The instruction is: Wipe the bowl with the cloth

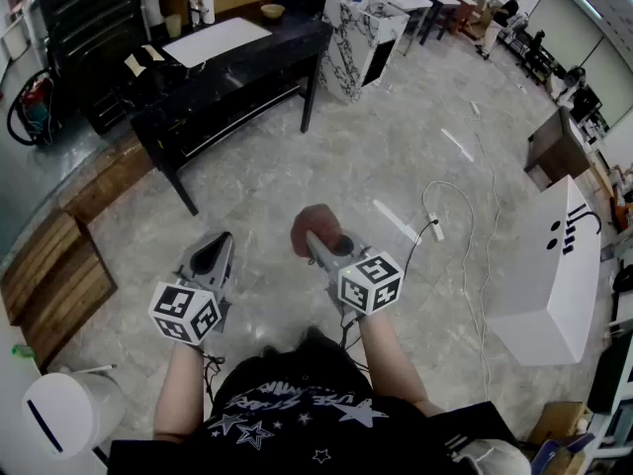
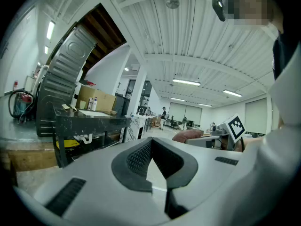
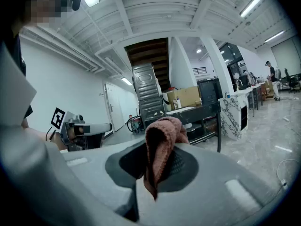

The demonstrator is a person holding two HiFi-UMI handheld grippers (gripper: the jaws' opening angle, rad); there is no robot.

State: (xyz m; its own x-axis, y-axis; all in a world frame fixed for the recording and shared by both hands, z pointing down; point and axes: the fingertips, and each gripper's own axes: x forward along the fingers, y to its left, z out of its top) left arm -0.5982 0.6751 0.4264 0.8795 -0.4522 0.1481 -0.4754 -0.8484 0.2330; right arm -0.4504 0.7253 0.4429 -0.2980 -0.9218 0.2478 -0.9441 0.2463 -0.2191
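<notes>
Right now I am standing on the grey floor (image 1: pixel 396 156), holding one tool in each hand out in front of me. They are side by side and apart, both pointing almost level.

My right tool (image 1: pixel 318 243) is gripping the cloth (image 1: pixel 316 228). In the right gripper view the reddish-brown cloth (image 3: pixel 162 142) is bunching up between the dark pads. It is folding over at the top, and a thin tail is hanging down toward the tool's body.

My left tool (image 1: pixel 212 253) is sitting closed and carrying nothing. In the left gripper view its ribbed pads (image 2: pixel 138 157) are meeting at their tips with only a sliver of pale floor showing behind them.

The bowl (image 1: pixel 272 11), small and tan, is resting well away from both tools. It is sitting at the far edge of the dark worktop (image 1: pixel 237 72) ahead of me, just beside a white sheet (image 1: pixel 216 41) and near some bottles (image 1: pixel 201 10). A marbled white cabinet (image 1: pixel 358 43) is standing just beside the worktop's right end.
</notes>
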